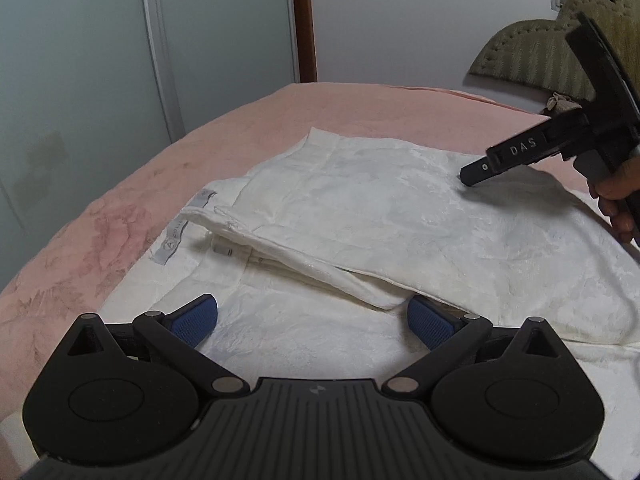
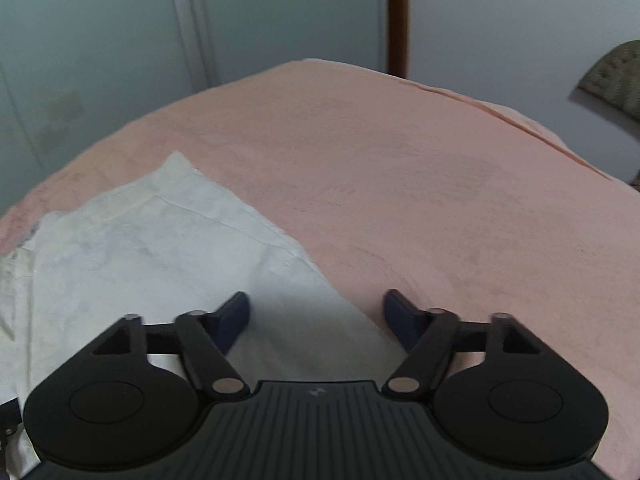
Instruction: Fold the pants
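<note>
White pants (image 1: 360,216) lie folded over on a pink bed (image 1: 120,208), with a grey label at their left edge. My left gripper (image 1: 312,320) is open and empty, low over the near part of the pants. My right gripper (image 2: 316,316) is open and empty, just above the right edge of the pants (image 2: 140,256). In the left wrist view the right gripper (image 1: 476,174) hovers over the far right part of the pants, held by a hand.
The pink bed cover (image 2: 440,200) stretches right of the pants. A pale wardrobe (image 1: 100,60) and wall stand behind the bed. A tufted olive headboard (image 1: 532,52) is at the far right.
</note>
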The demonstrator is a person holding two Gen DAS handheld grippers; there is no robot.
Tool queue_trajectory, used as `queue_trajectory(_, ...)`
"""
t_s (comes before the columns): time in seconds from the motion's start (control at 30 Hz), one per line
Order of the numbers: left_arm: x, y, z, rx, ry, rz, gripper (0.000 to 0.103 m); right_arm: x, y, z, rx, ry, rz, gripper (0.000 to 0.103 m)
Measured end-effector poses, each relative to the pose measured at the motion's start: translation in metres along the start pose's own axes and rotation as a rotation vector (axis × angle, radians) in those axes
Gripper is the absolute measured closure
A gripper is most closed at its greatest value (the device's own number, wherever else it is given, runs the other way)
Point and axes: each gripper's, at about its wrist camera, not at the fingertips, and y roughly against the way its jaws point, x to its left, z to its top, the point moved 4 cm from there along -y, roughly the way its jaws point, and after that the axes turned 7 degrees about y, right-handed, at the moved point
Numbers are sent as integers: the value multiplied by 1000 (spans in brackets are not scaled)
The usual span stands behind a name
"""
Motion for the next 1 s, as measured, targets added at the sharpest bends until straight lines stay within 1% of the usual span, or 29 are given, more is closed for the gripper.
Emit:
queue_trajectory(0.03,4,1,3,22,21,-2,1,1,2,-1,-3,9,5,47)
queue_trajectory(0.07,9,4,8,45,52,-11,2,2,4,-2,-9,26,5,64)
queue_trajectory(0.1,14,6,15,58,90,-34,2,7,6,-1,-16,44,11,78)
queue_trajectory(0.13,20,9,25,59,129,-70,2,13,9,-2,-23,82,-8,81)
queue_trajectory(0.2,30,10,51,46,207,-142,1,34,13,-7,-35,255,-103,86)
queue_trajectory(0.23,33,4,67,53,243,-173,1,48,14,-11,-38,355,-163,87)
queue_trajectory(0.3,31,-16,97,106,273,-232,1,76,10,-23,-43,578,-291,89)
queue_trajectory(0.37,26,-41,120,163,293,-242,3,101,4,-42,-48,817,-419,90)
queue_trajectory(0.4,22,-54,129,195,303,-247,3,108,1,-51,-53,900,-463,91)
queue_trajectory(0.43,18,-66,136,228,318,-259,3,113,-1,-57,-67,955,-494,92)
queue_trajectory(0.5,8,-93,148,315,372,-319,3,112,1,-62,-104,960,-506,92)
queue_trajectory(0.53,4,-106,151,360,413,-336,3,111,1,-65,-122,965,-511,92)
queue_trajectory(0.6,-2,-133,154,432,493,-346,2,112,0,-70,-153,992,-533,92)
queue_trajectory(0.63,-6,-144,156,465,513,-356,3,113,0,-71,-166,1001,-544,92)
queue_trajectory(0.67,-9,-155,156,496,537,-338,3,111,0,-72,-175,1000,-547,92)
queue_trajectory(0.73,-13,-166,158,507,567,-301,2,111,3,-79,-202,984,-549,93)
queue_trajectory(0.8,-19,-175,164,503,554,-285,2,108,1,-81,-225,968,-547,93)
queue_trajectory(0.9,-23,-182,169,497,569,-266,3,104,2,-85,-247,957,-543,93)
queue_trajectory(0.93,-24,-183,171,487,565,-273,4,105,6,-87,-256,961,-547,93)
queue_trajectory(1.0,-28,-185,172,472,548,-278,11,103,4,-87,-256,964,-549,93)
